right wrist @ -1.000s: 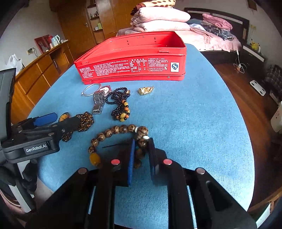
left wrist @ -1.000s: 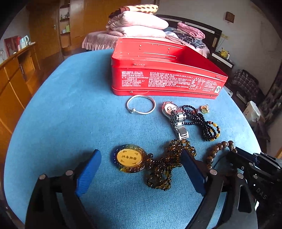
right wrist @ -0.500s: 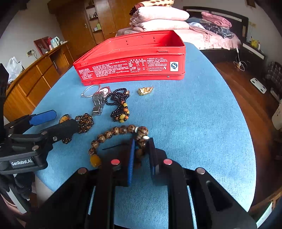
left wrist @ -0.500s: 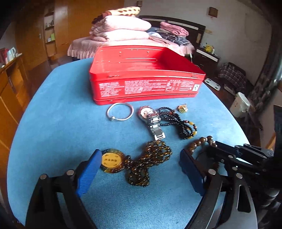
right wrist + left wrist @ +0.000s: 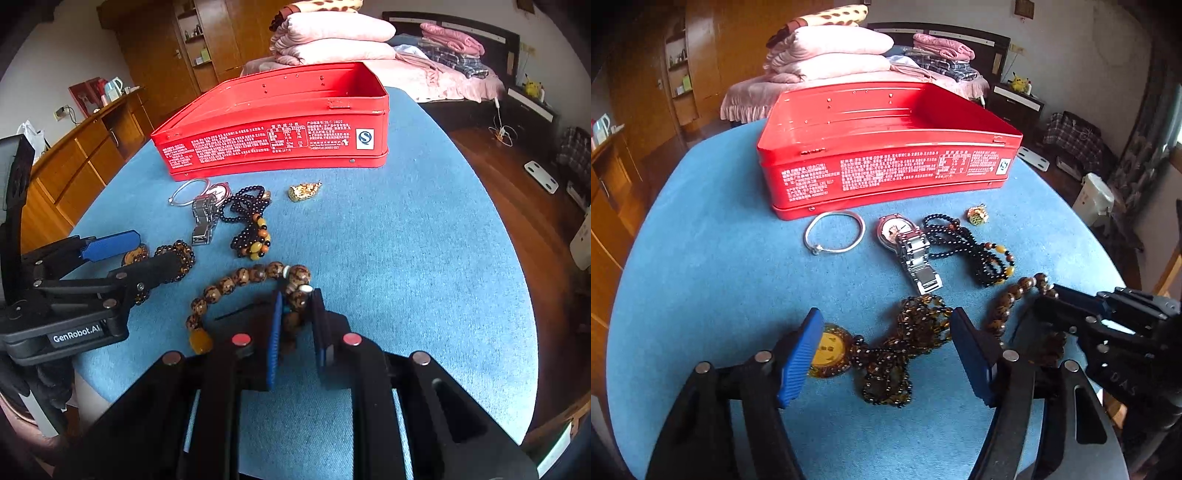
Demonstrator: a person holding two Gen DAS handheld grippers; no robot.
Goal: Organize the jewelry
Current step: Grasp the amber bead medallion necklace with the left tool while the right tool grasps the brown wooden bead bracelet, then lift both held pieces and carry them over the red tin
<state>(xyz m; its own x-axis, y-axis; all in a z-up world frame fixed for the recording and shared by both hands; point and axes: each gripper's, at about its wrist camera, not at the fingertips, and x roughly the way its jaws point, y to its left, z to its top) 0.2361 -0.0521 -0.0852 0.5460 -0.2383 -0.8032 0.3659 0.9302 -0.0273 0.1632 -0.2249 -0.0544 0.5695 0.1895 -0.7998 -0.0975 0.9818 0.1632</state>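
Observation:
My left gripper (image 5: 884, 332) straddles a dark amber bead necklace (image 5: 905, 350) with a round gold pendant (image 5: 827, 350) on the blue tablecloth. Its jaws are closing, and the blue pads stand just clear of the beads. My right gripper (image 5: 295, 306) is shut on a bracelet of big brown wooden beads (image 5: 240, 277) lying to the right of the necklace. Farther back lie a silver bangle (image 5: 834, 232), a steel watch (image 5: 908, 247), a black bead string (image 5: 971, 247) and a small gold charm (image 5: 977, 216). Behind them stands an open red tin box (image 5: 886, 166).
The round table's edge (image 5: 517, 332) drops off to a wooden floor at the right. Beyond the tin are a bed with folded pink bedding (image 5: 831, 55) and a wooden sideboard (image 5: 74, 155) at the left. Bare blue cloth (image 5: 406, 240) spreads right of the jewelry.
The left jaws have narrowed around the amber necklace and the left gripper has rolled a little. The right gripper has stayed shut on the wooden beads without moving.

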